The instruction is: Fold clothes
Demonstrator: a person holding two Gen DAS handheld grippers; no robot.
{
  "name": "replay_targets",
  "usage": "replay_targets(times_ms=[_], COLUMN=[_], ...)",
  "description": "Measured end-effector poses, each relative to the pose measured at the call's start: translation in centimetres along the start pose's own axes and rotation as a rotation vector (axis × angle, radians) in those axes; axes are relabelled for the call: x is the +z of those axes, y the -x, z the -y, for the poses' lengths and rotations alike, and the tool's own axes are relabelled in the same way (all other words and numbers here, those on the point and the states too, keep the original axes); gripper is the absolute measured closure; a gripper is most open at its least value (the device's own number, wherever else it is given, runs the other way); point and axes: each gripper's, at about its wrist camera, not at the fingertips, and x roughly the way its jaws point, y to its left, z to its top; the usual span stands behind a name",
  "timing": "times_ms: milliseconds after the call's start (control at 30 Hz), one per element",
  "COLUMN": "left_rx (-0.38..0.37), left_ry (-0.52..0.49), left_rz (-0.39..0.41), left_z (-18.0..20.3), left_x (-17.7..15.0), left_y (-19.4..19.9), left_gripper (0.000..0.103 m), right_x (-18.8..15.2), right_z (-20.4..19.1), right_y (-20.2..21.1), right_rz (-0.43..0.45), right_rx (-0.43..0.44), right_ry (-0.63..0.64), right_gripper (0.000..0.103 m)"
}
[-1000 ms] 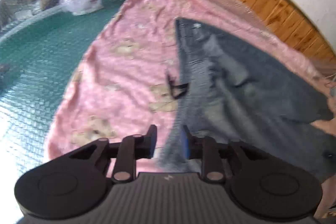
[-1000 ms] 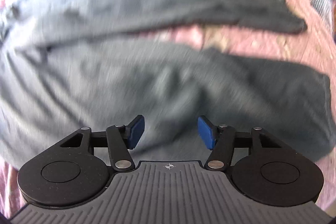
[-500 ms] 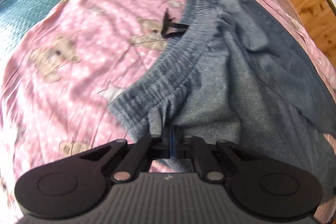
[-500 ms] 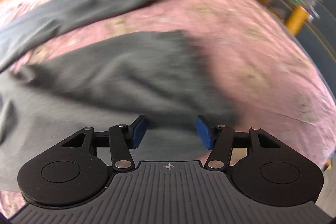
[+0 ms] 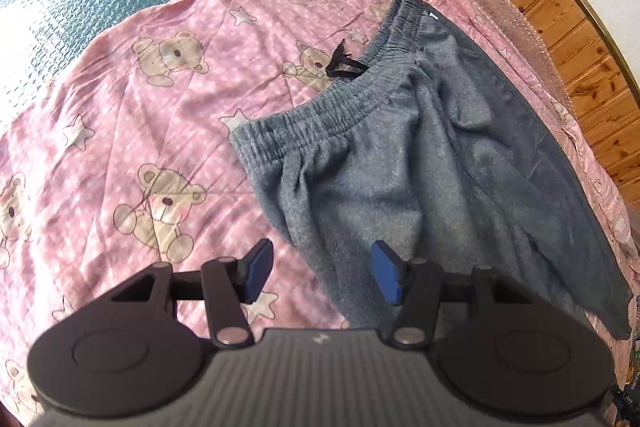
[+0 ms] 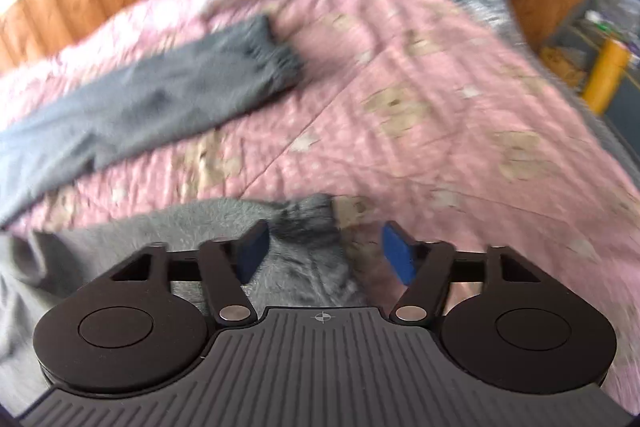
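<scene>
Grey sweatpants point(image 5: 420, 163) lie spread on a pink teddy-bear blanket point(image 5: 132, 131), wood-panelled wall point(image 5: 568, 39) behind. Left gripper point(image 5: 322, 271) and right gripper point(image 6: 322, 253) hover, fingers wide apart, holding nothing.

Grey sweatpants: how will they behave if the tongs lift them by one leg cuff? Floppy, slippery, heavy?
Likely floppy: the grey sweatpants lie in soft creases, so the rest should hang and trail. Probably not slippery: the fabric looks fuzzy, and may cling to the pink bear-print blanket. Likely some heft for cloth, as the elastic waistband looks thick. The near leg cuff sits ahead of the open right tongs.
</scene>
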Motion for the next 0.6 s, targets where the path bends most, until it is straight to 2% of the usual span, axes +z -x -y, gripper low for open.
replay_targets(times_ms=[33, 100, 167, 233, 300, 400, 433, 467, 600], left_rx=[0.002, -0.002, -0.001, -0.007, -0.018, -0.034, -0.039, -0.045, -0.066], left_ry=[0.003, 0.009, 0.02, 0.048, 0.081, 0.131, 0.148, 0.165, 0.232], left_rz=[0.006, 0.021, 0.029, 0.043, 0.06, 0.086, 0.094, 0.103, 0.137], left_z=[0.1, 0.0, -0.2, -0.6, -1.2, -2.1, -2.4, -2.7, -3.9], left_x=[-0.3, -0.8, -1.2, -1.2, -1.0, -0.7, -0.6, -0.5, 0.0], left_y=[0.5, 1.4, 1.9, 2.0, 1.9, 1.8, 1.7, 1.7, 1.5], left_gripper=[0.049, 0.049, 0.048, 0.048, 0.048, 0.048, 0.048, 0.047, 0.043], right_x=[0.2, 0.7, 1.2, 1.4, 1.6, 1.7, 1.7, 1.3, -1.6], right_z=[-0.2, -0.5, 0.2, 0.6, 0.4, 1.1, 1.6, 2.1, 3.8], right_y=[-0.5, -0.8, -1.3, -2.2, -2.6, -1.7, -0.8, 0.7, 6.7], right_rz=[-0.013, 0.005, 0.01, 0.002, 0.001, -0.002, 0.014, 0.053, 0.142], right_rx=[0.018, -0.017, -0.082, -0.105, -0.109, -0.065, -0.065, -0.081, -0.064], right_ry=[0.031, 0.097, 0.083, 0.073, 0.079, 0.027, -0.006, -0.051, -0.198], right_gripper=[0.094, 0.095, 0.096, 0.096, 0.093, 0.069, 0.055, 0.048, 0.044])
